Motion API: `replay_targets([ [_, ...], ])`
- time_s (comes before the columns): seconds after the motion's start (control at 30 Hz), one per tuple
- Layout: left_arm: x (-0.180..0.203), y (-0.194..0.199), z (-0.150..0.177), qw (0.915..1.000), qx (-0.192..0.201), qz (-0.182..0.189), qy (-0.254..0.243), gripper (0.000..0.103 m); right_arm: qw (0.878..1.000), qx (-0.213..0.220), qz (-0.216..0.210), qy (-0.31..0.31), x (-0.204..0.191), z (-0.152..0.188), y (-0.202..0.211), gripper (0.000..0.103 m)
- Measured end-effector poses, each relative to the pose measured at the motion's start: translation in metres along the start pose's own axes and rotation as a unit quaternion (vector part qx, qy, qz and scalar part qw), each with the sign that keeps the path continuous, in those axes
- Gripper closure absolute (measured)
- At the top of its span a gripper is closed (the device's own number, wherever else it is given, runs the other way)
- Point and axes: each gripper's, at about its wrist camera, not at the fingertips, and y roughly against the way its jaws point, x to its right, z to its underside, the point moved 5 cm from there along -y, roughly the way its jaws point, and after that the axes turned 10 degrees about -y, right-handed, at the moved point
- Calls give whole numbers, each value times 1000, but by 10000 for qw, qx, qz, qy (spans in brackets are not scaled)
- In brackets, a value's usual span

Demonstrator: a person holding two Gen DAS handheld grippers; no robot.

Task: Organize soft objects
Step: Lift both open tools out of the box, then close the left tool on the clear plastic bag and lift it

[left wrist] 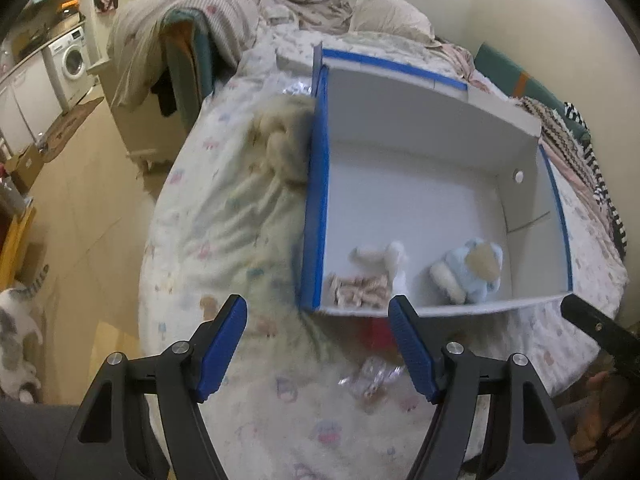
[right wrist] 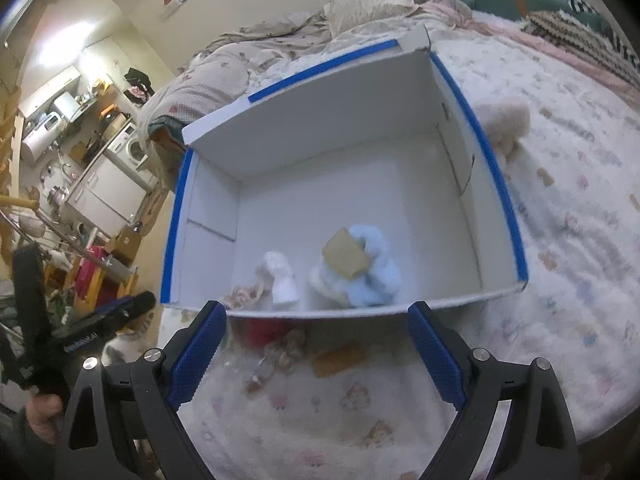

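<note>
A white cardboard box with blue-taped rims (left wrist: 420, 184) (right wrist: 320, 128) sits on the bed. Inside it lie a light blue plush with a tan patch (left wrist: 472, 270) (right wrist: 356, 268), a white plush (left wrist: 390, 258) (right wrist: 280, 276) and a small patterned cloth (left wrist: 358, 290) (right wrist: 244, 294). A fluffy beige plush lies outside against the box wall (left wrist: 286, 140) (right wrist: 506, 124). A red item (left wrist: 376, 332) (right wrist: 264, 330), a clear wrapped item (left wrist: 370, 380) (right wrist: 276, 356) and an orange-tan piece (right wrist: 338, 358) lie on the bedspread before the box. My left gripper (left wrist: 318, 348) and right gripper (right wrist: 316, 356) are open and empty, above the bedspread near the box's front wall.
The bed has a pale patterned fleece cover (left wrist: 224, 220), rumpled blankets and a pillow (left wrist: 384, 16) at the head. A cat (left wrist: 16, 320) is on the floor at the left. A washing machine (left wrist: 72, 58) and cabinets stand further back. Striped fabrics (left wrist: 592, 168) lie along the wall side.
</note>
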Motion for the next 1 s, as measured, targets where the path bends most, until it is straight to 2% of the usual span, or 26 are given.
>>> replay_targets([
  [0.17, 0, -11, 21, 9995, -301, 93, 45, 32, 9994, -317, -37, -128, -3, 16, -11, 5],
  [0.27, 13, -35, 40, 9947, -896, 510, 53, 32, 9987, -490, -5, -158, -4, 22, -21, 6],
  [0.4, 26, -63, 53, 9891, -1378, 511, 0, 32, 9978, -604, 188, -180, 2, 26, -29, 6],
  [0.6, 33, -93, 60, 9833, -1741, 525, 92, 32, 9962, -709, 223, -460, 12, 25, -35, 6],
  [0.8, 47, -105, 66, 9782, -1972, 651, 39, 33, 9947, -864, 383, -395, 14, 31, -44, 6],
  [0.9, 54, -114, 71, 9755, -2127, 559, -69, 37, 9933, -988, 465, -365, 17, 34, -49, 6],
  [0.97, 58, -119, 75, 9725, -2272, 484, -152, 46, 9923, -1059, 509, -388, 18, 36, -55, 6],
  [1.0, 60, -120, 75, 9719, -2303, 443, -195, 55, 9919, -1083, 520, -401, 17, 36, -58, 6],
])
